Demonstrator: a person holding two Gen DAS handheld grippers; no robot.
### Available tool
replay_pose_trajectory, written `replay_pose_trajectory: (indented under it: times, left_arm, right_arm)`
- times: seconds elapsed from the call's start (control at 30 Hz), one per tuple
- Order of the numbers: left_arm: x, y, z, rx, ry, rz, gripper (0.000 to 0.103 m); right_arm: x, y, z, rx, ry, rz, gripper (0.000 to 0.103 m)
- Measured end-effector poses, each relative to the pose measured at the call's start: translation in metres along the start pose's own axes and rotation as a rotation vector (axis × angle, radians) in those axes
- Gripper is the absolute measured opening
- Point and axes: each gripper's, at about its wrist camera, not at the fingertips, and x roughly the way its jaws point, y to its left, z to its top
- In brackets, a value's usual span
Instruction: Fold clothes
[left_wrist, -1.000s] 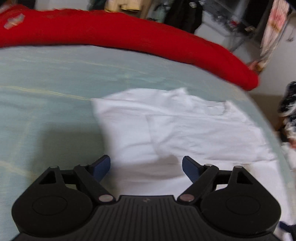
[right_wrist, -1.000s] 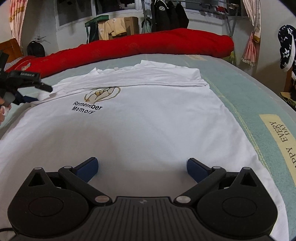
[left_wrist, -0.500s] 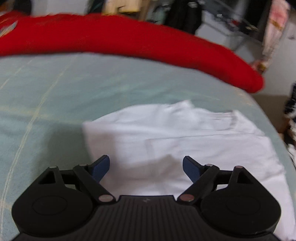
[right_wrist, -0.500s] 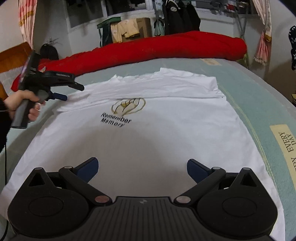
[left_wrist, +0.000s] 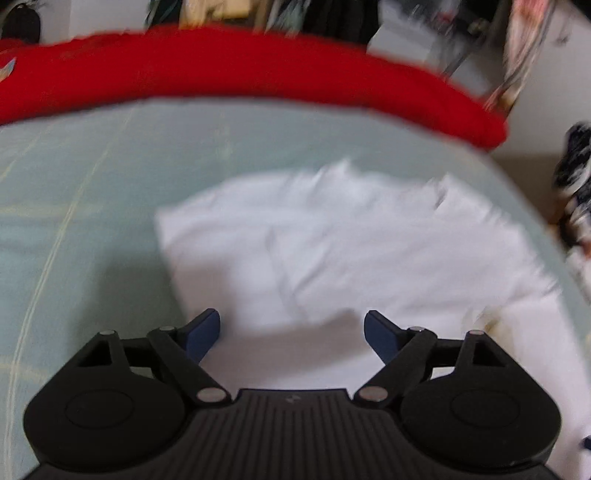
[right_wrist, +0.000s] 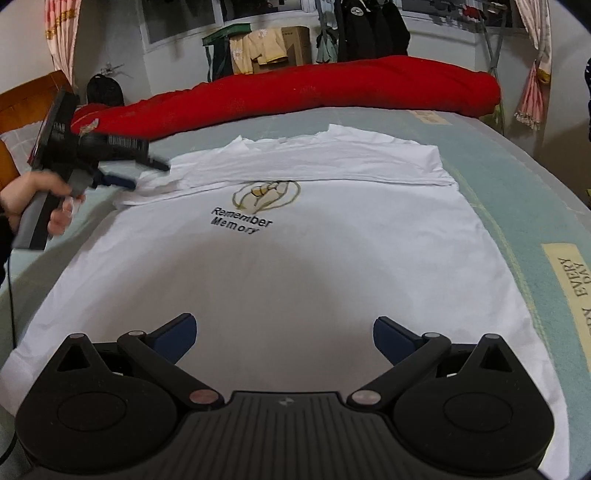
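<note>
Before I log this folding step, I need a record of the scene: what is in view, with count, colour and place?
T-shirt: one, white with a "Remember Memory" print, spread flat on the bed, its top part folded over.
Bed cover: one, pale green, under the T-shirt.
Blanket roll: one, red, along the far edge of the bed.
Hanging clothes: several, dark, behind the bed.
Cardboard box: one, brown, behind the blanket roll.
Left hand-held gripper: one, black with blue pads, open, at the T-shirt's left sleeve.
Right hand-held gripper: one, black with blue pads, open, over the hem.
Hand: one, gripping the left handle.
</note>
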Motion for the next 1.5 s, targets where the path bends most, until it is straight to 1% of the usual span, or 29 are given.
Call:
replay_pose_trajectory:
  times: [0.03, 0.1, 0.2, 0.27, 0.33, 0.37, 0.47, 0.53, 0.6, 0.63, 0.73, 0.87, 1.0, 1.23, 1.33, 1.43, 1.5]
  left_arm:
    - [-0.002, 0.001, -0.003, 0.000, 0.005, 0.017, 0.085]
    - [-0.019, 0.000, -0.002, 0.002, -0.004, 0.029, 0.085]
    - [-0.061, -0.010, 0.002, 0.027, -0.041, 0.006, 0.085]
    - [-0.089, -0.021, 0.000, 0.067, -0.054, 0.003, 0.086]
    - [-0.112, -0.037, -0.007, 0.118, -0.057, -0.019, 0.089]
    - [-0.122, -0.045, -0.012, 0.141, -0.055, -0.030, 0.090]
    - [-0.133, -0.066, -0.046, 0.196, -0.015, -0.054, 0.090]
    - [-0.141, -0.079, -0.069, 0.232, 0.010, -0.069, 0.090]
    - [-0.141, -0.086, -0.097, 0.251, 0.025, -0.072, 0.090]
    - [-0.141, -0.089, -0.110, 0.254, 0.036, -0.076, 0.090]
    - [-0.139, -0.091, -0.149, 0.267, 0.068, -0.110, 0.090]
    - [-0.151, -0.089, -0.164, 0.243, 0.031, -0.086, 0.090]
    - [-0.163, -0.087, -0.179, 0.219, -0.006, -0.062, 0.093]
    - [-0.183, -0.085, -0.205, 0.177, -0.068, -0.022, 0.093]
    - [-0.169, -0.091, -0.207, 0.171, -0.060, -0.028, 0.093]
    - [-0.155, -0.096, -0.208, 0.166, -0.051, -0.033, 0.093]
    - [-0.145, -0.100, -0.209, 0.162, -0.045, -0.036, 0.094]
  right_arm:
    - [-0.002, -0.001, 0.000, 0.001, 0.002, -0.006, 0.103]
    - [-0.009, -0.003, -0.001, -0.005, -0.003, -0.026, 0.103]
    - [-0.019, -0.008, -0.001, -0.011, -0.016, -0.046, 0.103]
    - [-0.026, -0.013, 0.000, -0.003, -0.025, -0.058, 0.103]
    - [-0.032, -0.015, 0.000, -0.005, -0.034, -0.068, 0.103]
    - [-0.033, -0.016, 0.000, -0.015, -0.038, -0.069, 0.103]
    - [-0.026, -0.020, -0.004, -0.043, -0.029, -0.085, 0.103]
    - [-0.014, -0.026, -0.009, -0.028, 0.010, -0.082, 0.103]
    - [-0.001, -0.034, -0.015, 0.008, 0.062, -0.059, 0.103]
    - [0.003, -0.036, -0.019, 0.024, 0.072, -0.050, 0.103]
    - [0.005, -0.034, -0.029, 0.005, 0.049, -0.058, 0.103]
    - [0.004, -0.031, -0.034, -0.016, 0.036, -0.064, 0.103]
    - [0.002, -0.032, -0.039, -0.032, 0.010, -0.062, 0.103]
    - [-0.001, -0.031, -0.053, -0.074, -0.078, -0.068, 0.103]
    - [-0.004, -0.030, -0.057, -0.085, -0.100, -0.078, 0.103]
    - [-0.013, -0.034, -0.053, -0.071, -0.086, -0.080, 0.103]
    - [-0.023, -0.044, -0.053, -0.039, -0.120, -0.067, 0.103]
